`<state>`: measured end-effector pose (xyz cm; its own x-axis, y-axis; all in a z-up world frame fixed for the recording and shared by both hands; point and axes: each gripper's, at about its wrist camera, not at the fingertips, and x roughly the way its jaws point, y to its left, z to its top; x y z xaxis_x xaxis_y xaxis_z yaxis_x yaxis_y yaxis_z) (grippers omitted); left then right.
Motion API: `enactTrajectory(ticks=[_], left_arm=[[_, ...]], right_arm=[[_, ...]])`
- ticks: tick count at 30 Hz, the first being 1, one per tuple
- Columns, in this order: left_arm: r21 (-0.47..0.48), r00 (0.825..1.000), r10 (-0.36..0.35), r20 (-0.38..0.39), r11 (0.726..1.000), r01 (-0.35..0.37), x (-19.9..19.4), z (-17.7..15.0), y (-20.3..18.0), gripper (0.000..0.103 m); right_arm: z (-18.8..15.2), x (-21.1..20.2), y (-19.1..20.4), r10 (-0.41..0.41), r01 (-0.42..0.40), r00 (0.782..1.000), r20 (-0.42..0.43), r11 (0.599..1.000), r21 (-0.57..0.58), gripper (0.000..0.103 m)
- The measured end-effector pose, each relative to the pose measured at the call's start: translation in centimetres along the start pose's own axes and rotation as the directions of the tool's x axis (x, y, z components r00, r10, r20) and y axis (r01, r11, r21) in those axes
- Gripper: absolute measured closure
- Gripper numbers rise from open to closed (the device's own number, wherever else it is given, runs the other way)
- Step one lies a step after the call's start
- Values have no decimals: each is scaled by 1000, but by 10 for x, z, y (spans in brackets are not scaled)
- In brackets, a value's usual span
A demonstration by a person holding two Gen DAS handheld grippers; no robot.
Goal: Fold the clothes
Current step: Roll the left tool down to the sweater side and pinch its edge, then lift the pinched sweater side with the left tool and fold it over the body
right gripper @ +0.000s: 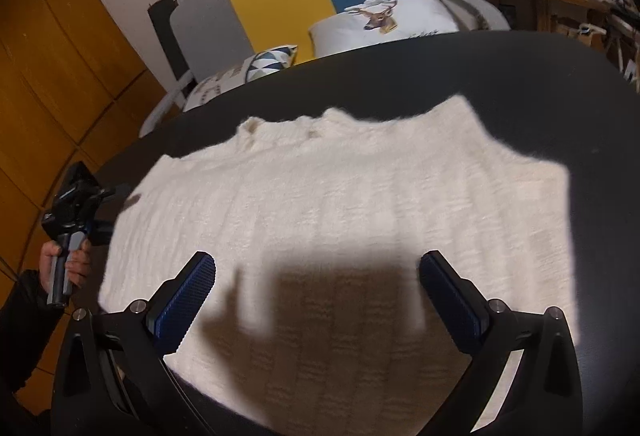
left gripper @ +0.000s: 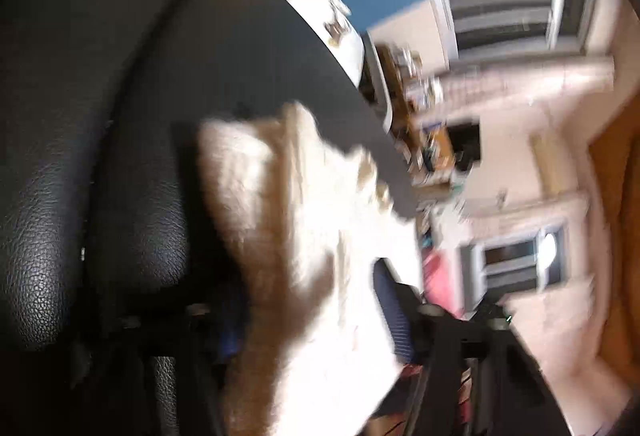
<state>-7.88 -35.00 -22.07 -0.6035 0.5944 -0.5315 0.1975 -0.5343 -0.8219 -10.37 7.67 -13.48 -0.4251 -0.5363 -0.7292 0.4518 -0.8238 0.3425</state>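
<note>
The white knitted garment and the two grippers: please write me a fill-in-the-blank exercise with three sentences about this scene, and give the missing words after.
1. The white knitted garment lies spread on a ____ surface.
2. The right gripper hovers above the garment with its jaws ____.
3. The cushion behind the surface shows the head of a ____.

Missing words: black; open; deer

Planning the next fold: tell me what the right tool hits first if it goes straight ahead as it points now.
Likely the white knit sweater, spread flat on the black table. The open right tool points down at its near part; how far off is unclear.
</note>
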Motion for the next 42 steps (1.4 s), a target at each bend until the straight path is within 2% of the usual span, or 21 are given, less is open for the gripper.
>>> enactTrajectory(ticks=[3, 6, 9, 12, 18, 21, 26, 29, 33, 37, 42], left_arm=[[49, 1000, 3, 30, 999, -4, -3, -7, -19, 86], [60, 990, -94, 101, 994, 88, -16, -11, -32, 86], [62, 984, -126, 128, 991, 118, -22, -16, -37, 86], [35, 974, -176, 144, 984, 173, -24, -18, -40, 86], [-12, 930, -310, 197, 948, 319, -22, -23, -52, 86], [1, 911, -366, 192, 928, 373, -14, -26, -79, 86], [49, 892, -424, 157, 905, 422, 4, -29, -134, 86], [48, 884, -446, 138, 895, 444, 23, -30, -160, 86], [18, 865, -485, 129, 873, 487, 57, -26, -189, 86], [8, 866, -493, 81, 869, 494, 96, -25, -217, 86], [-6, 888, -460, 24, 888, 460, 145, -26, -239, 86]], right_arm=[[2, -7, -5, -54, 54, 998, -7, 998, -43, 0], [2, -6, -3, -68, 65, 997, -26, 992, -105, 0], [1, 1, -3, -83, 73, 995, -57, 986, -151, 0], [0, 12, -17, -96, 80, 990, -108, 987, -140, 0], [-2, 14, -41, 43, -50, 990, -131, 997, -53, 0], [-4, 14, -45, 59, -62, 992, -115, 998, -26, 0], [-9, 15, -42, 48, -51, 995, -90, 998, -25, 0], [-10, 13, -48, 78, -78, 994, -72, 997, 7, 0], [-12, 7, -57, 146, -144, 988, -41, 989, 46, 0], [-14, 4, -60, 176, -175, 984, -31, 984, 28, 0], [-17, 0, -67, 236, -235, 972, -10, 971, 29, 0]])
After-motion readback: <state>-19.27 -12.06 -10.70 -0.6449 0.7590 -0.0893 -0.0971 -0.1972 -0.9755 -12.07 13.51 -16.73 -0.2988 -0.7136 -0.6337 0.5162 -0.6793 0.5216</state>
